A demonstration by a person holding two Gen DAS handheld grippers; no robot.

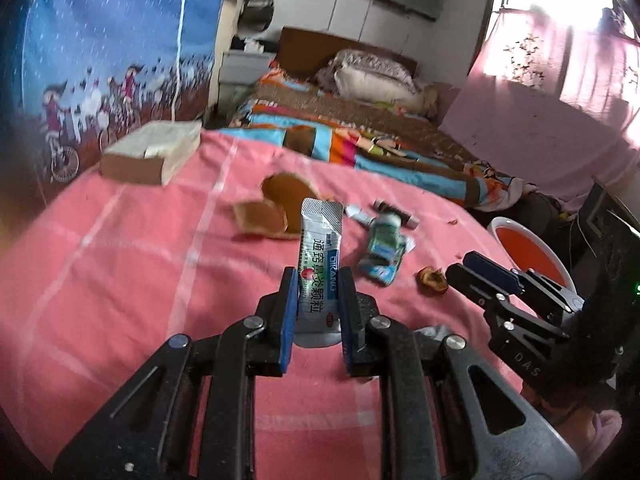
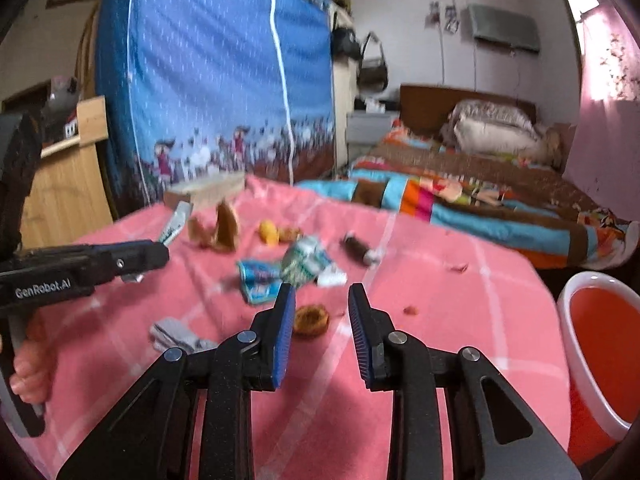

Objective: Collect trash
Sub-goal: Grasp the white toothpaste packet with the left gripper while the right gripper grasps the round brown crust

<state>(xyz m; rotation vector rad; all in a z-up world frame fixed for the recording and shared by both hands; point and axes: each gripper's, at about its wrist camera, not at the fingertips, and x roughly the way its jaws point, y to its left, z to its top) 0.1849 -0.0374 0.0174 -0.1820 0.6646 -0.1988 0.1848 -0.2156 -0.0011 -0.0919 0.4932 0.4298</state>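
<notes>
My left gripper [image 1: 318, 274] is shut on a white and green medicine sachet [image 1: 320, 240], held upright above the pink cloth [image 1: 120, 260]. In the right wrist view the same left gripper [image 2: 140, 258] comes in from the left with the sachet [image 2: 176, 222] sticking up. My right gripper [image 2: 322, 292] is open with nothing between its fingers, hovering just short of a brown dried fruit piece [image 2: 310, 320]. Loose trash lies beyond: a crumpled blue-green wrapper [image 2: 260, 280], brown peel pieces [image 1: 276, 208], a small dark bottle [image 2: 358, 252] and a grey crumpled tissue [image 2: 176, 336].
A red bin with a white rim [image 2: 600, 320] stands off the right edge of the pink surface. A thick book [image 1: 152, 156] lies at the far left corner. Behind are a bed with a striped quilt [image 1: 380, 152] and a blue patterned hanging [image 2: 208, 80].
</notes>
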